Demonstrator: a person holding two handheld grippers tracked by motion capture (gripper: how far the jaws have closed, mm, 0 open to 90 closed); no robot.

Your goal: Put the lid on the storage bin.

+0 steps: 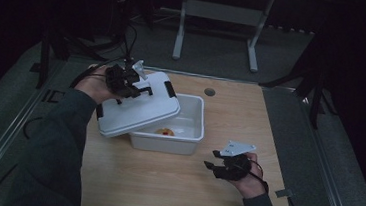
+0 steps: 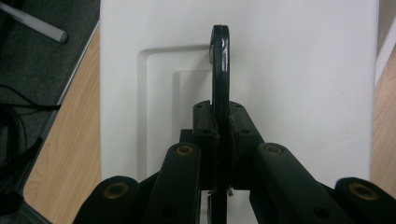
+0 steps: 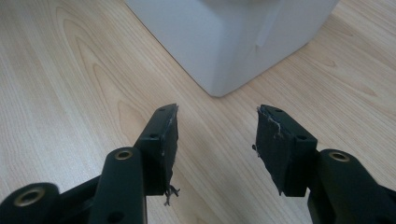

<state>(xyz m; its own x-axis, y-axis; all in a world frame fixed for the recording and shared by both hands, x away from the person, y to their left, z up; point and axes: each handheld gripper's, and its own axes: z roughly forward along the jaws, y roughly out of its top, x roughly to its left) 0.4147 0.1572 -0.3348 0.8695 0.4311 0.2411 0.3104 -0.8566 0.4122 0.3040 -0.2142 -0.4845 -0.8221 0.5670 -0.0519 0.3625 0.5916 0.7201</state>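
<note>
In the high view the left hand (image 1: pixel 92 86) comes in from the left edge, forearm in a dark sleeve, and holds the left gripper (image 1: pixel 144 88) over the white lid (image 1: pixel 137 110). The lid is tilted and covers the left part of the white box (image 1: pixel 188 133), leaving the right part uncovered. Something small, yellow and red, lies on the box floor (image 1: pixel 166 131); what it is cannot be made out. The right hand (image 1: pixel 249 181) rests low on the table (image 1: pixel 174 182), well apart from the box, its right gripper (image 1: pixel 209 164) pointing left toward the box's near corner.

In the left gripper view the left gripper (image 2: pixel 220 122) is clenched on the lid's black handle (image 2: pixel 220 65), which stands upright on edge between the pads; the handle's lower end is hidden behind the jaws. The lid (image 2: pixel 303 93) spreads below, its far and right edges cut off by the frame.

In the right gripper view the right gripper (image 3: pixel 217 135) is released, the jaws standing apart with nothing between them, above bare table (image 3: pixel 70 93). A corner of the box (image 3: pixel 219 42) lies ahead, its top cut off.
</note>
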